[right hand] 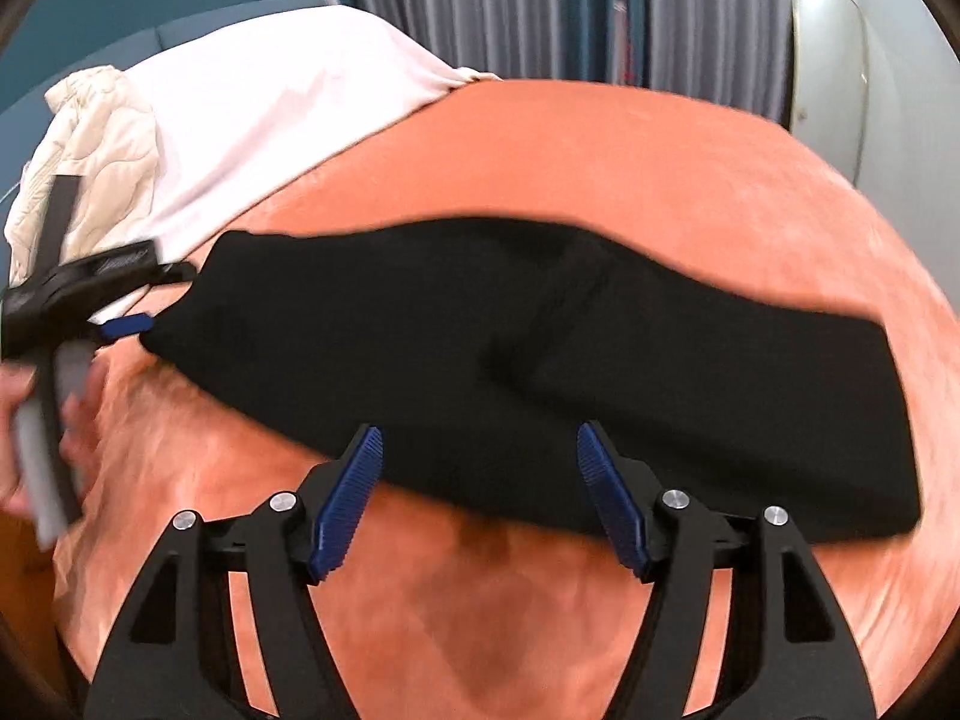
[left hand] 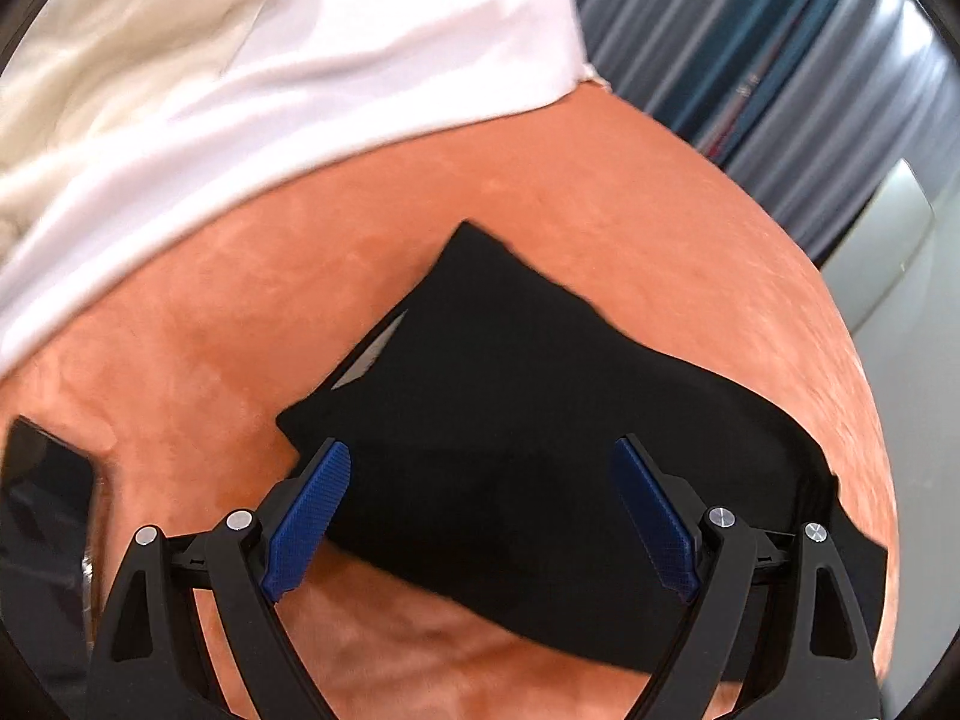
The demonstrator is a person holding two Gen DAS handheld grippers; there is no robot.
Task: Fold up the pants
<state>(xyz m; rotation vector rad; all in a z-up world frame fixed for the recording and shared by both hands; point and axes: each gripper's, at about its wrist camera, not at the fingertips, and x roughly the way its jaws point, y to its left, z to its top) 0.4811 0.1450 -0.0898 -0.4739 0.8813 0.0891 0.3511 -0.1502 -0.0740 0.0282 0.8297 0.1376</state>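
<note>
Each camera sits just behind its own claw and looks down at a slant along the two fingers. The left claw (left hand: 483, 462) camera hangs close over the black pants (left hand: 540, 450). The right claw (right hand: 480, 450) camera looks from near too. Both views share the pants, the orange bed cover (left hand: 630, 180) and the white sheet (left hand: 300, 60) beyond.

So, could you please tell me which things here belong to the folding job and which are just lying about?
Job: black pants; left gripper; right gripper; orange blanket.
Lying about: white pillow; cream quilt; dark phone.
</note>
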